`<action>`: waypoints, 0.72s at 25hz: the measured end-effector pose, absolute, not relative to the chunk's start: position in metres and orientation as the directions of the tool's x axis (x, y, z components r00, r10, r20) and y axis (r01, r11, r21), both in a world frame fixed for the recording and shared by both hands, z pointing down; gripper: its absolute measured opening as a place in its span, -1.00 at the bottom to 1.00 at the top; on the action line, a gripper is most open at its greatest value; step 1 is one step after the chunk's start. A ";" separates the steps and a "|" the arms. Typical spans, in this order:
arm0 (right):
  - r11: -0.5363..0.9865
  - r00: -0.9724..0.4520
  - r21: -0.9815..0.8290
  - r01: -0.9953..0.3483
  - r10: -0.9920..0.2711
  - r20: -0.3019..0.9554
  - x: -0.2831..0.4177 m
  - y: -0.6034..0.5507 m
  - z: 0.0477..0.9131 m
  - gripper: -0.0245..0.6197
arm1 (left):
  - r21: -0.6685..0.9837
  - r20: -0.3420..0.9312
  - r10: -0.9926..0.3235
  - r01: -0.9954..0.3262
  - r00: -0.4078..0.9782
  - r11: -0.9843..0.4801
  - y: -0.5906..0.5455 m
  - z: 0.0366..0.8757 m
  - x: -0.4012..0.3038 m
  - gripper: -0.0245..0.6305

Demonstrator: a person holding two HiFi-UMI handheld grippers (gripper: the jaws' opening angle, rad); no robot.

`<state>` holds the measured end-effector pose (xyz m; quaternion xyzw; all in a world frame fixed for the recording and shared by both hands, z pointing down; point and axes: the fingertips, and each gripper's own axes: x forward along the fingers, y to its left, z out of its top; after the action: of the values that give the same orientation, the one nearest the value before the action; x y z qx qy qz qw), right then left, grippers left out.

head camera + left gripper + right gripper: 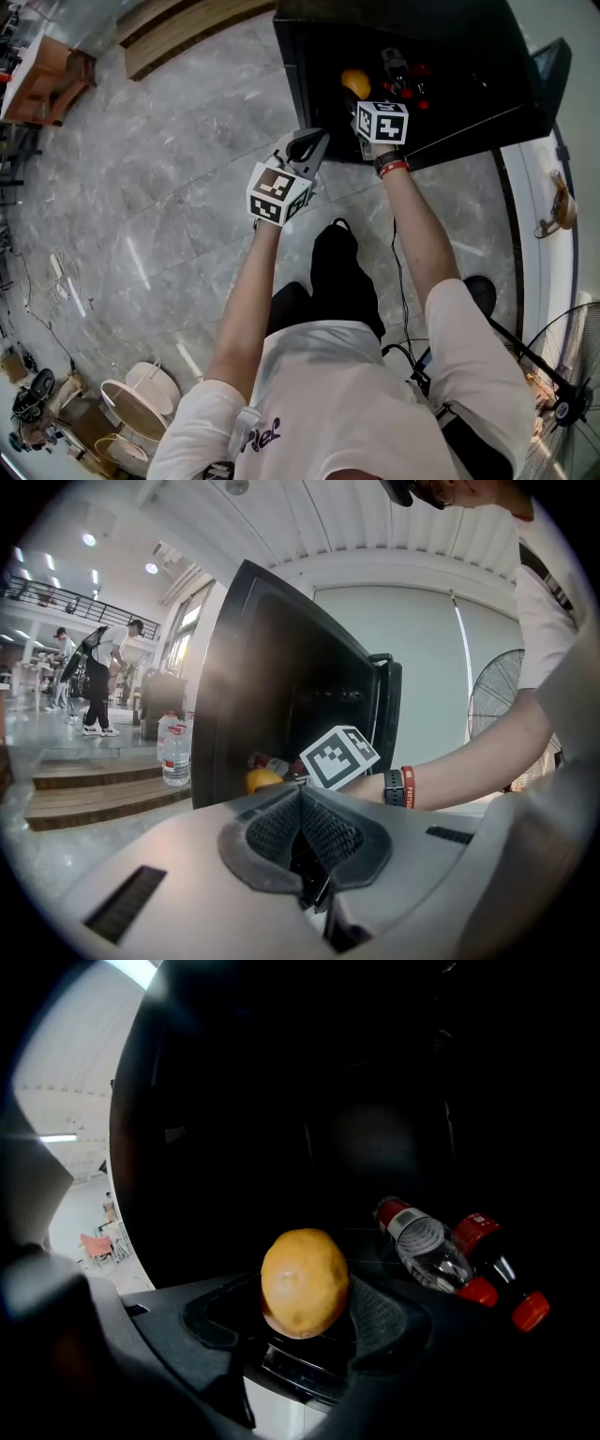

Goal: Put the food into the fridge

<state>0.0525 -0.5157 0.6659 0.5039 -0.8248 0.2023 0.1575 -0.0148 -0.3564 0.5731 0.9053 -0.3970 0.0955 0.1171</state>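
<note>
A yellow-orange round fruit (303,1282) sits between the pads of my right gripper (306,1314), which is shut on it inside the dark fridge (375,1101). In the head view the fruit (355,82) and the right gripper (364,98) reach into the open black fridge (469,66). Two red-capped bottles (429,1246) lie on the fridge floor to the right of the fruit. My left gripper (302,834) is shut with nothing in it and hangs outside the fridge (272,686), left of the right hand; the head view shows this left gripper (307,148) over the floor.
The fridge door (551,70) stands open at the right. A standing fan (572,375) is at the lower right and pale stools (141,403) at the lower left. Water bottles (174,752) stand on a wooden step beside the fridge. People (98,677) stand far off.
</note>
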 end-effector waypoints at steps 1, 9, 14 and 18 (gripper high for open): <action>0.415 -0.446 -0.174 -0.893 -0.767 0.461 0.051 -0.519 0.666 0.03 | 0.136 0.266 -0.697 -0.742 0.666 -0.657 -0.357 0.573 -0.015 -0.87; 0.424 -0.437 -0.142 -0.894 -0.763 0.476 0.054 -0.537 0.673 0.04 | 0.139 0.261 -0.704 -0.747 0.661 -0.650 -0.361 0.574 -0.017 -0.87; 0.434 -0.441 -0.135 -0.891 -0.754 0.486 0.048 -0.542 0.678 0.04 | 0.136 0.260 -0.700 -0.743 0.665 -0.655 -0.359 0.574 -0.017 -0.87; 0.438 -0.438 -0.125 -0.890 -0.750 0.496 0.044 -0.546 0.683 0.04 | 0.136 0.257 -0.702 -0.744 0.664 -0.654 -0.359 0.573 -0.019 -0.87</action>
<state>0.0443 -0.5459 0.6834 0.4958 -0.8269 0.1880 0.1873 -0.0186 -0.3586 0.5733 0.9049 -0.3995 0.0912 0.1153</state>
